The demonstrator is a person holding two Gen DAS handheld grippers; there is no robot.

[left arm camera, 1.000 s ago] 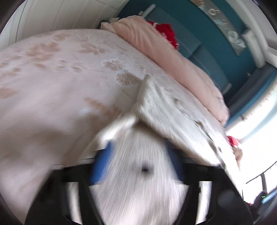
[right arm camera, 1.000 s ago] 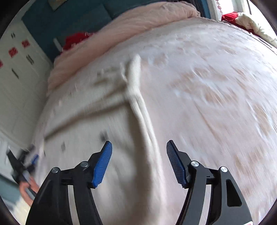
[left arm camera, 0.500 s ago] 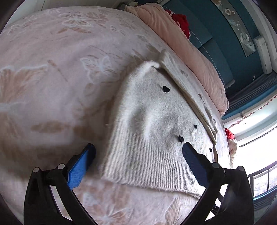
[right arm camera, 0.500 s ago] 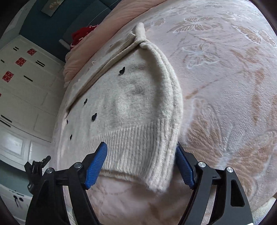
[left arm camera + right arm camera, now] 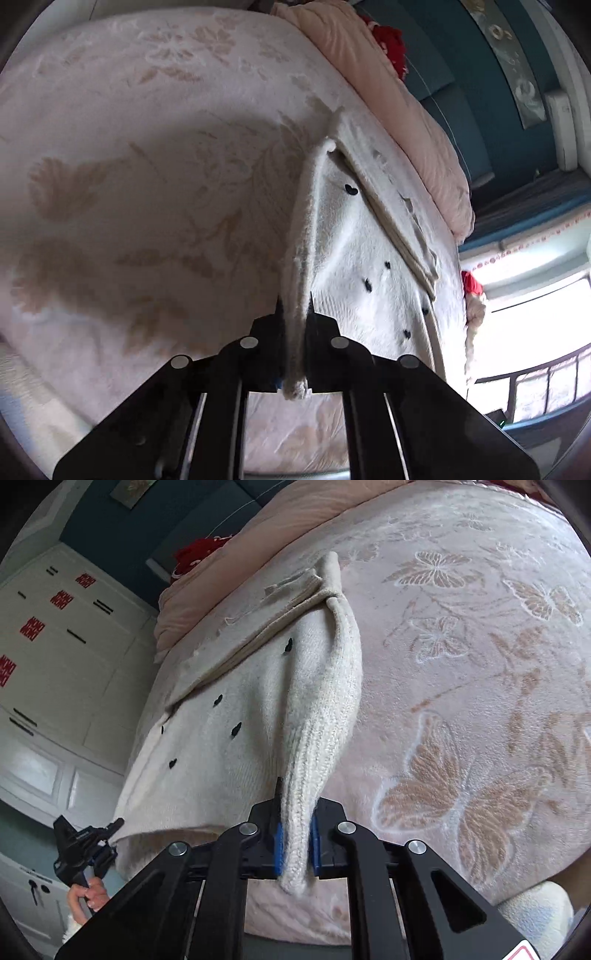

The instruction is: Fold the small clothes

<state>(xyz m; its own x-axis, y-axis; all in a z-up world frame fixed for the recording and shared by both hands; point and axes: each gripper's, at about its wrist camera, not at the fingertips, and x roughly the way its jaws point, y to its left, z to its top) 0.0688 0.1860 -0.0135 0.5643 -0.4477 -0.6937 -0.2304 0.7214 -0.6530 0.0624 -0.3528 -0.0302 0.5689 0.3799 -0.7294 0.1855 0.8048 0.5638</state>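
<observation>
A cream knitted sweater (image 5: 354, 251) with small black hearts lies on the bed, part folded, and also shows in the right wrist view (image 5: 236, 701). My left gripper (image 5: 294, 314) is shut on its near hem corner, which stands up between the jaws. My right gripper (image 5: 295, 801) is shut on the other hem corner, a ribbed edge (image 5: 317, 738) bunched between the blue pads. The left gripper also appears in the right wrist view (image 5: 83, 847), low at the left, held by a hand.
The bed has a pink cover (image 5: 461, 664) with a butterfly and leaf pattern. A pink duvet roll (image 5: 388, 92) and red fabric (image 5: 388, 44) lie along the head end. White wardrobe doors (image 5: 55, 646) stand to the left; a bright window (image 5: 535, 314) is at the right.
Both grippers were open around the sweater's hem half a second ago. Now both have closed on the hem corners and lifted them a little off the bed.
</observation>
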